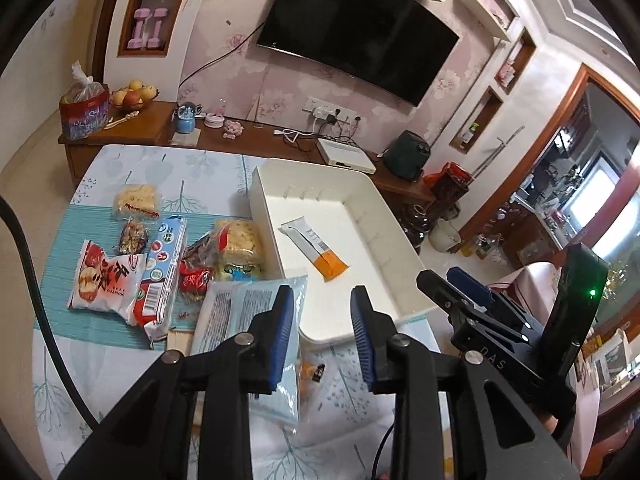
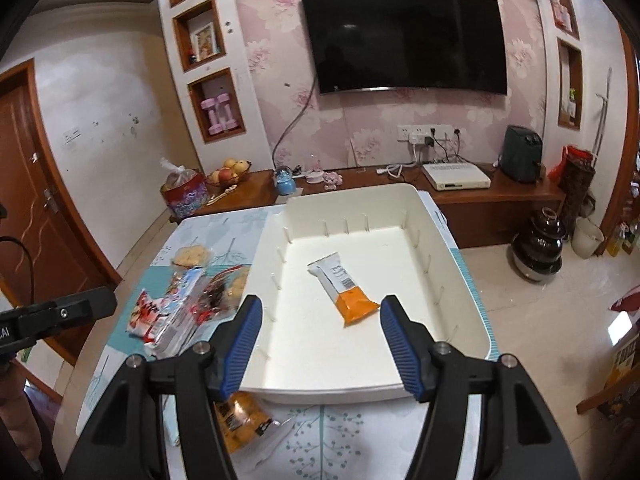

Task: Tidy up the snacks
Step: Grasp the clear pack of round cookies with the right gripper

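A white tray [image 1: 264, 200] stands on the table with one white-and-orange snack bar [image 1: 316, 248] lying in it. Left of the tray is a pile of snacks: a red-and-white packet [image 1: 104, 280], a blue biscuit pack [image 1: 166, 256] and a yellow cracker bag [image 1: 240, 248]. My left gripper [image 1: 322, 296] is open over the tray's near left corner, above a light-blue packet [image 1: 244, 312], holding nothing. My right gripper [image 2: 322, 304] is open and wide over the front of the tray [image 2: 360, 390]. The bar [image 2: 344, 288] lies beyond its fingers. A small orange packet [image 2: 240, 416] lies in front of the tray.
The table has a pale leaf-print cloth [image 1: 180, 172], and its right edge drops to a tiled floor [image 2: 540, 320]. Behind it is a wooden TV cabinet [image 2: 500, 196] with a fruit bowl [image 2: 228, 174], a set-top box and cables. My right gripper [image 1: 444, 280] also shows beside the tray.
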